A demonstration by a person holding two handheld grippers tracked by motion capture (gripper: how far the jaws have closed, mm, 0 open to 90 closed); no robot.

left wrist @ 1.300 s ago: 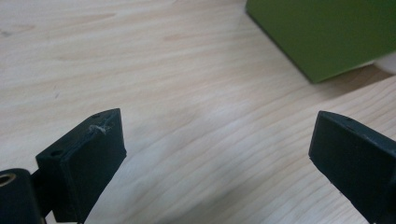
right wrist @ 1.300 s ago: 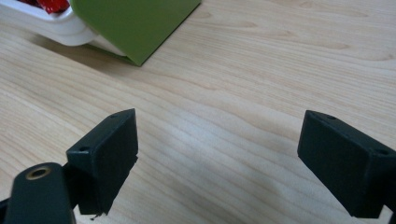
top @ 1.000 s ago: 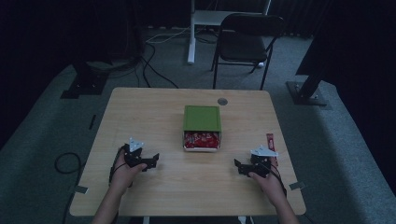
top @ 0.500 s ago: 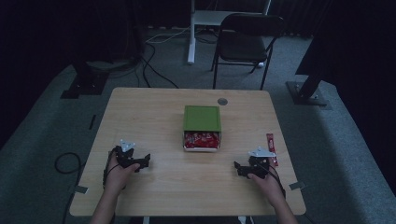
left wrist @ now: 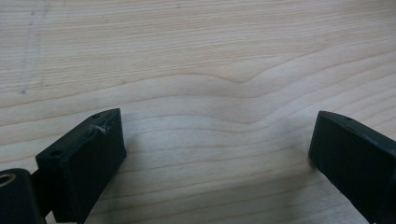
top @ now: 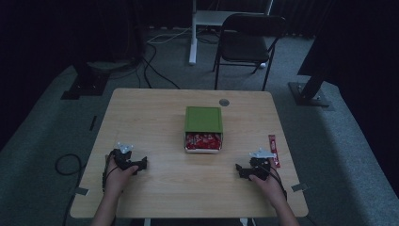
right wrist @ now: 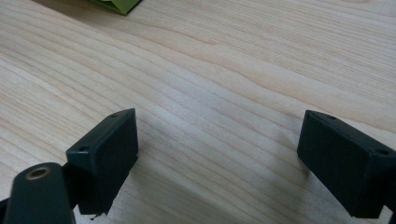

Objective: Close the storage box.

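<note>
Left claw [top: 141, 164] drifted outward; box [top: 203, 119] seemingly well apart.

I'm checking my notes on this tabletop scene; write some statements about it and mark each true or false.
1. Both jaws of the left gripper stand wide apart with bare wood between. True.
2. The green-lidded box of red packets sits at the wooden table's left edge. False: near its middle.
3. The right gripper clamps the flat red packet. False: it is open; the packet lies beside it.
4. A dark folding chair stands beyond the table. True.
</note>
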